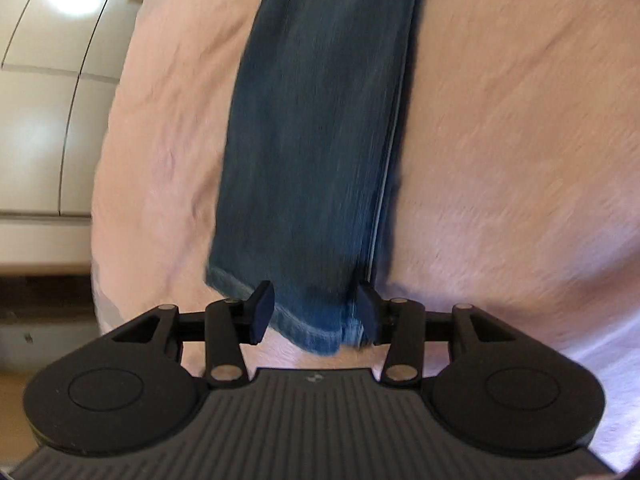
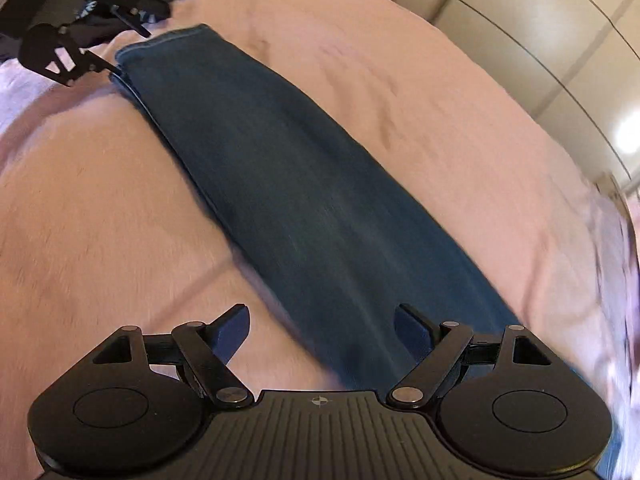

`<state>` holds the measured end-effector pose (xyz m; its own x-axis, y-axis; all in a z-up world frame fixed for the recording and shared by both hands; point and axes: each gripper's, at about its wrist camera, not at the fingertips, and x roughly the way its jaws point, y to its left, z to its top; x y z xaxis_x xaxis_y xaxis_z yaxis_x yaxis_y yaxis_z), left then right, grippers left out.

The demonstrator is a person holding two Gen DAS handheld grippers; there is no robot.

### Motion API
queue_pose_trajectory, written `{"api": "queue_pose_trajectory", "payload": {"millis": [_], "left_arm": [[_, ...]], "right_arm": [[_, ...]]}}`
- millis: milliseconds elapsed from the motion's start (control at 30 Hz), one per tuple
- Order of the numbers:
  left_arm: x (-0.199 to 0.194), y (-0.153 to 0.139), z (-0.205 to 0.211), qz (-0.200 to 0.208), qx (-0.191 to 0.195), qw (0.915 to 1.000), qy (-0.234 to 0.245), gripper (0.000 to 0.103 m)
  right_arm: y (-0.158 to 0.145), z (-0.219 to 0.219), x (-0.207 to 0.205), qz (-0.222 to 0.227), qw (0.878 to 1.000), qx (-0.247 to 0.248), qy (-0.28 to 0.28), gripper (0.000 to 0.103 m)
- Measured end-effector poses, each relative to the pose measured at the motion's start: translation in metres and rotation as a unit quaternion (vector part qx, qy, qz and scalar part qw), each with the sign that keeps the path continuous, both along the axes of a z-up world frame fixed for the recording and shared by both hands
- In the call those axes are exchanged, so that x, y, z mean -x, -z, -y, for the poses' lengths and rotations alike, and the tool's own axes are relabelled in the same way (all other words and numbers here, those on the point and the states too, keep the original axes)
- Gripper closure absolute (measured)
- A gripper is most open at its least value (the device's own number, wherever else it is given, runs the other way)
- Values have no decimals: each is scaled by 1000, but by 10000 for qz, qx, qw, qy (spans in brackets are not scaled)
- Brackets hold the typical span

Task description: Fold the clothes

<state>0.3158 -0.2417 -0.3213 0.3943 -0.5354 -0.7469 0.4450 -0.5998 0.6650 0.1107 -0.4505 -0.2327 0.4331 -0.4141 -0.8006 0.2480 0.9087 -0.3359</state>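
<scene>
Dark blue jeans [image 1: 320,140], folded lengthwise into a long strip, lie flat on a pink fuzzy blanket [image 1: 500,140]. In the left wrist view the hem end of the strip sits right at my left gripper [image 1: 315,312]. The jaws stand partly apart with the hem between them, and the pads do not press on it. The right wrist view shows the jeans [image 2: 300,200] running diagonally across the blanket [image 2: 100,220], with the left gripper [image 2: 134,52] at the far hem. My right gripper [image 2: 322,332] hovers wide open over the near end, nothing held.
White cupboard doors [image 1: 40,100] stand beyond the bed's edge, and show again at the upper right [image 2: 540,60]. A paler lilac sheet [image 1: 600,340] borders the blanket. Some patterned fabric [image 2: 624,320] lies blurred at the right edge.
</scene>
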Motion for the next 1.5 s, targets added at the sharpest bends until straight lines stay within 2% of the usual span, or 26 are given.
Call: {"api": "queue_pose_trajectory", "payload": {"millis": [100,200,367,533,700,733,833,867,1000,1067,1267,1367,1500], "left_arm": [[-11,15,1,-143,-83,9998,96,61],[-15,14,-2,-215,-24,9997,139,61],[-24,-18,-22,-269,313,9987,-309,60],[-31,-45,-43,-335,468,9958,-713,58],[-26,-66,-58,-357,547,9927,-1014,51],[-23,-70,-61,-323,565,9933,-958,48],[-20,-75,-62,-200,517,9960,-698,46],[-20,-75,-61,-181,482,9969,-591,46],[-23,-75,-55,-110,363,9992,-83,45],[-28,-75,-51,-87,341,9990,261,42],[-62,-70,-35,-233,502,9916,1167,39],[-87,-74,-28,-200,636,9876,1424,39],[-113,-81,-17,-331,780,9873,1347,39]], "right_arm": [[17,16,-28,-61,9999,-101,-19,21],[27,19,-53,-459,9989,-67,-62,21],[-3,-16,-91,58,9972,81,-739,21],[-12,-51,-138,221,9905,-15,-1360,21],[-12,-66,-147,392,9862,51,-1609,21],[-10,-70,-146,422,9853,76,-1652,23],[-6,-78,-144,462,9841,108,-1713,37],[-4,-81,-144,452,9842,109,-1707,38],[-12,-89,-144,523,9864,98,-1557,39],[-12,-95,-150,558,9861,223,-1550,39],[9,-112,-188,543,9899,461,-1223,39],[28,-120,-218,413,9918,539,-1081,39],[58,-133,-252,1,9886,803,-1273,39]]}}
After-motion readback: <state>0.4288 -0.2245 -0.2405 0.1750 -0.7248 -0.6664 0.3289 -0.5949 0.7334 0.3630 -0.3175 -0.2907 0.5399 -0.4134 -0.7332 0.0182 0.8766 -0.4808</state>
